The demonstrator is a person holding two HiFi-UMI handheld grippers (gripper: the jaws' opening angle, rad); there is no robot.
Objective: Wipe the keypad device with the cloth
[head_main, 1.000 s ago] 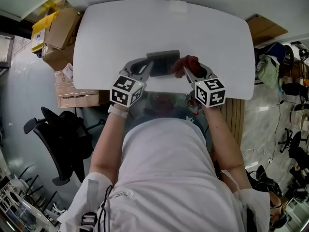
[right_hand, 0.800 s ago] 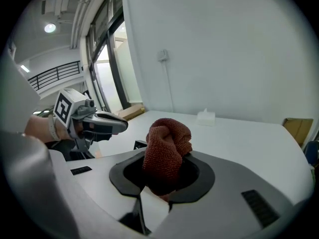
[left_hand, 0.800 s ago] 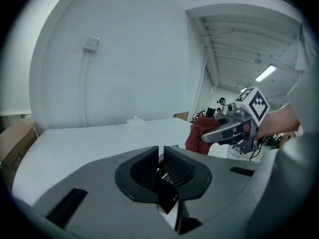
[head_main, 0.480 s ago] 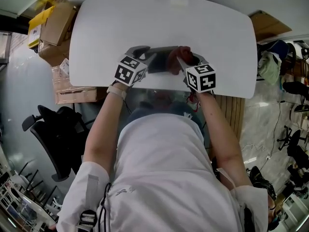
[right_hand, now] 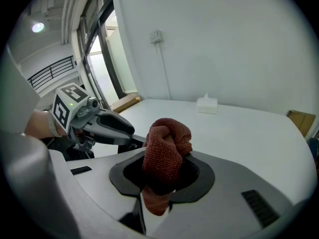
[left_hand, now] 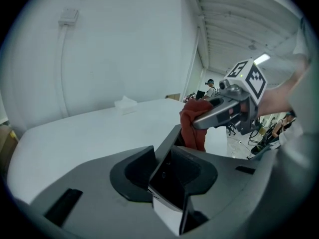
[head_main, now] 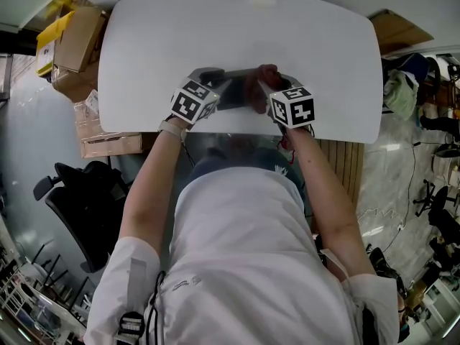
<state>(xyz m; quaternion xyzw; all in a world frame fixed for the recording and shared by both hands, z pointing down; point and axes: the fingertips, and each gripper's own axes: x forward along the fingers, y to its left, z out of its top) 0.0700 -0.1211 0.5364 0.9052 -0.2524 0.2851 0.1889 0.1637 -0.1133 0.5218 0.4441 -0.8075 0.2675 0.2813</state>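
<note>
So the person is sitting at the near edge of the white table with both tools out in front. The left gripper is standing wide, since its jaws have just been opening. The keypad device is sitting in the gap between them, a dark slab tilting up toward the far side. The pads aren't looking like they're pressing on it, so it's reading as let go rather than gripped. Whether it's lying fully on the table is hard to tell.

The right gripper is clamping the cloth, a bunched red rag poking up out of its jaws. It's hanging at the device's right end, with the rag just beside the far corner, maybe touching.

By the look of it, this is the setting-up step, with the wiping itself not really going yet. Next, the right side is probably going to need to bring the rag down onto the keypad face and drag it across. The device is looking loose and it's near the table's near edge, so the left gripper is likely needing to steady it somehow, or the rag will just be shoving it around. The rag being balled up isn't helping either, as there's not much flat area to wipe with.
</note>
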